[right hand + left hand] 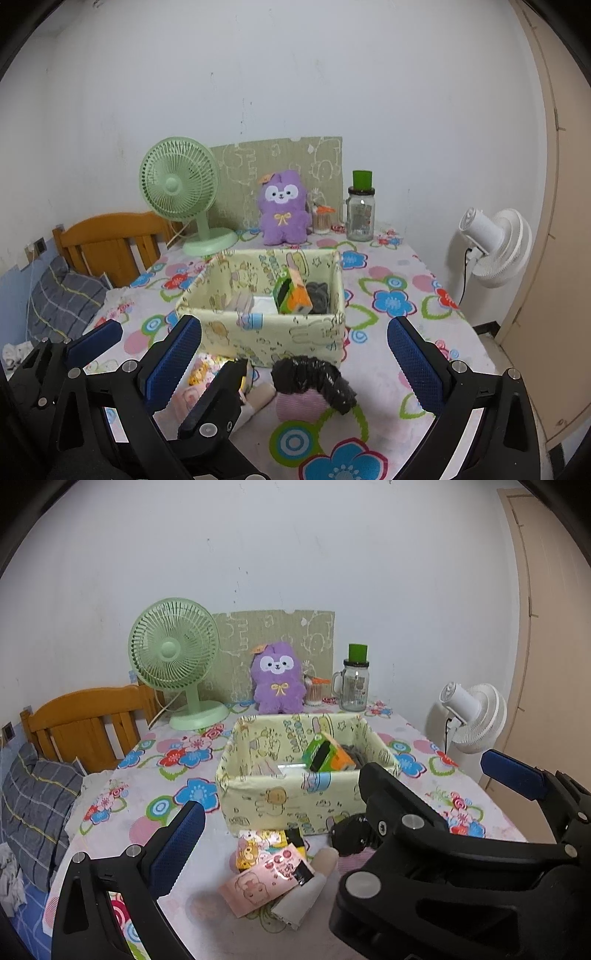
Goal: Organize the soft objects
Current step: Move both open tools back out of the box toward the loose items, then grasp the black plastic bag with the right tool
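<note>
A pale yellow fabric box (288, 801) (266, 332) stands mid-table and holds an orange-green pack (327, 755) (291, 293), a white pack and something grey. In front of it lie pink and yellow tissue packets (266, 875) (195, 380), a beige tube (310, 886) and a black-and-pink soft item (310, 387) (351, 836). My left gripper (354, 805) is open above the packets. My right gripper (295, 362) is open around the black-and-pink item. Both are empty.
A purple plush (277, 679) (282, 210), a green fan (173, 657), a glass jar with a green lid (354, 681) and a cotton-swab tub (314, 692) stand at the back. A white fan (495, 243) is off the right edge. A wooden bed headboard (88, 720) is left.
</note>
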`<state>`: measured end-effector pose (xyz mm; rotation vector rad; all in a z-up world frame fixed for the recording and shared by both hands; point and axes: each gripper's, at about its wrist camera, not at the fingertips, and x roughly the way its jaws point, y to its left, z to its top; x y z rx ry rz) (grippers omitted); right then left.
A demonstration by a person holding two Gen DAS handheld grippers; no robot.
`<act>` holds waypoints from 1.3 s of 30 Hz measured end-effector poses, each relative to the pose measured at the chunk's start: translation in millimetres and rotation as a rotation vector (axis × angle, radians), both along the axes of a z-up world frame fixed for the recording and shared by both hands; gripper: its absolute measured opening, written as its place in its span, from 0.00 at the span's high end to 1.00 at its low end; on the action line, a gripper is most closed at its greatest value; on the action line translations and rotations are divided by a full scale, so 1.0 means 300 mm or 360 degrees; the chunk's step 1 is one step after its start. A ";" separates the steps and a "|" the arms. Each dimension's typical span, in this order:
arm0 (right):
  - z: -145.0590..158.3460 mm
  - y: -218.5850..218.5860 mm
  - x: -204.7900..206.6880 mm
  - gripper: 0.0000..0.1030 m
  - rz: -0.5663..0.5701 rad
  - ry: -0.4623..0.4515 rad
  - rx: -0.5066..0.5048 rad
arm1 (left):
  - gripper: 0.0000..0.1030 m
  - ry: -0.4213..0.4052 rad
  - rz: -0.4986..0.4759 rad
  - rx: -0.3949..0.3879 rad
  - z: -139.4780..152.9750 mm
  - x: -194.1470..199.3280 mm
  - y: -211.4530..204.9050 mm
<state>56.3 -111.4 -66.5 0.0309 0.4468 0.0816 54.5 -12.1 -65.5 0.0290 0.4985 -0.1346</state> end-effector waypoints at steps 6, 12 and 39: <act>-0.077 0.008 0.013 0.01 0.0004 0.0050 0.0019 | 0.00 0.0068 -0.0027 0.0001 -0.072 0.017 0.013; -0.158 0.019 0.038 0.01 -0.0003 0.0095 0.0043 | 0.00 0.0139 -0.0037 0.0034 -0.147 0.052 0.029; -0.338 0.064 0.183 0.01 0.0043 0.0356 0.0022 | 0.22 0.0385 -0.0030 -0.0026 -0.325 0.168 0.097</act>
